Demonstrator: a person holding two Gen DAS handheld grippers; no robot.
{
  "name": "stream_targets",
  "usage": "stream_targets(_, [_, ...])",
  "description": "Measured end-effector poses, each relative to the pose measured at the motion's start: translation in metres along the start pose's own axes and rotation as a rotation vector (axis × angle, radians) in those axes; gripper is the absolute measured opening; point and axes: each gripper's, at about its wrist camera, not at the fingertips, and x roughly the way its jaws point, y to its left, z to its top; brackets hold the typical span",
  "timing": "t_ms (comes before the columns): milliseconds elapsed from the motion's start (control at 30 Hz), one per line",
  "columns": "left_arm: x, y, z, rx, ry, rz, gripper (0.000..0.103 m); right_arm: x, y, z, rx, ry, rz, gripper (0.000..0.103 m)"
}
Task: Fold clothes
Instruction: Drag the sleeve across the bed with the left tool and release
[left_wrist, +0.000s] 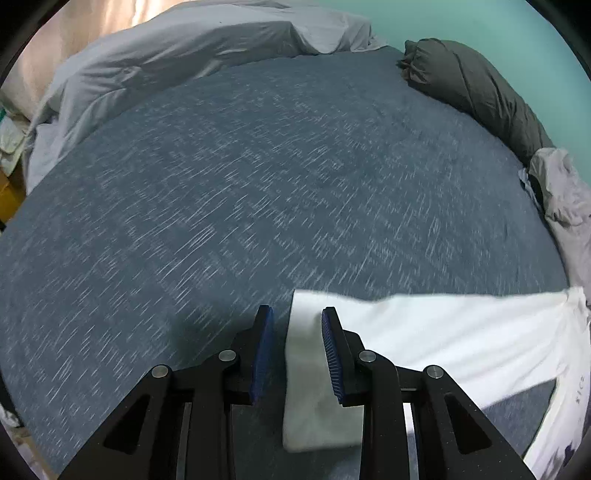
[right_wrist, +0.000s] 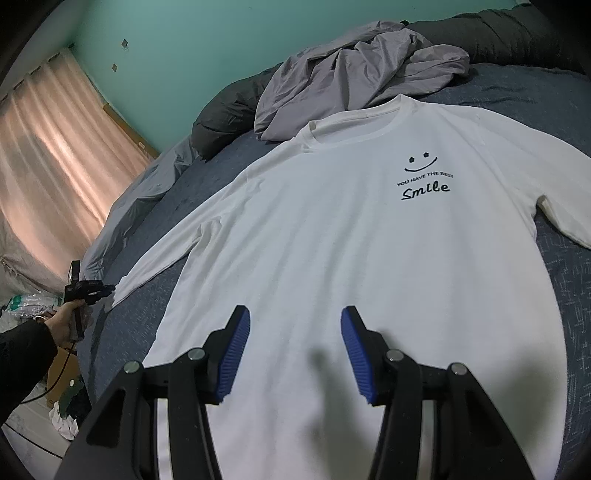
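Observation:
A white long-sleeved shirt (right_wrist: 332, 258) with a black smile print lies face up, spread flat on the blue bed cover (left_wrist: 258, 166). One sleeve (left_wrist: 443, 332) stretches out sideways, and its cuff (left_wrist: 306, 369) lies between the pads of my left gripper (left_wrist: 297, 310). The left pad stands clear of the cloth, with bed cover showing in the gap, so this gripper is open. In the right wrist view, a hand (right_wrist: 64, 321) holds the left gripper (right_wrist: 105, 288) at that cuff. My right gripper (right_wrist: 295, 312) hangs open over the shirt's lower body, nothing between its pads.
A crumpled grey garment (right_wrist: 351, 74) lies just beyond the shirt's collar. A dark grey rolled duvet (left_wrist: 472, 92) runs along the teal wall. A light grey duvet (left_wrist: 166, 55) covers the bed's far end. A pink curtain (right_wrist: 48, 166) and floor clutter (right_wrist: 66, 406) sit beside the bed.

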Motion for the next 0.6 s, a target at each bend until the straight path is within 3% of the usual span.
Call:
stream_targets(100, [0.011,-0.003,0.0,0.028,0.011,-0.011,0.024,0.005,-0.003,-0.002,0.006,0.012,-0.01,0.052])
stream_targets(200, [0.01,-0.004,0.002,0.047,-0.006,-0.021,0.005,0.011,-0.004,-0.004,0.017,0.027,-0.008,0.052])
stream_targets(300, [0.001,-0.005,0.007,0.074,-0.039,0.003,0.004,0.013,-0.004,-0.006,0.014,0.034,-0.004,0.052])
stream_targets(433, [-0.014,0.006,0.022,0.017,-0.098,0.025,0.004,0.012,-0.002,-0.006,0.004,0.031,-0.004,0.052])
stream_targets(533, [-0.016,-0.004,0.02,0.016,-0.112,0.048,0.004,0.012,-0.004,-0.006,0.003,0.03,-0.007,0.052])
stream_targets(600, [-0.008,-0.01,0.017,0.011,-0.065,0.054,0.004,0.013,-0.006,-0.006,0.001,0.037,-0.007,0.052])
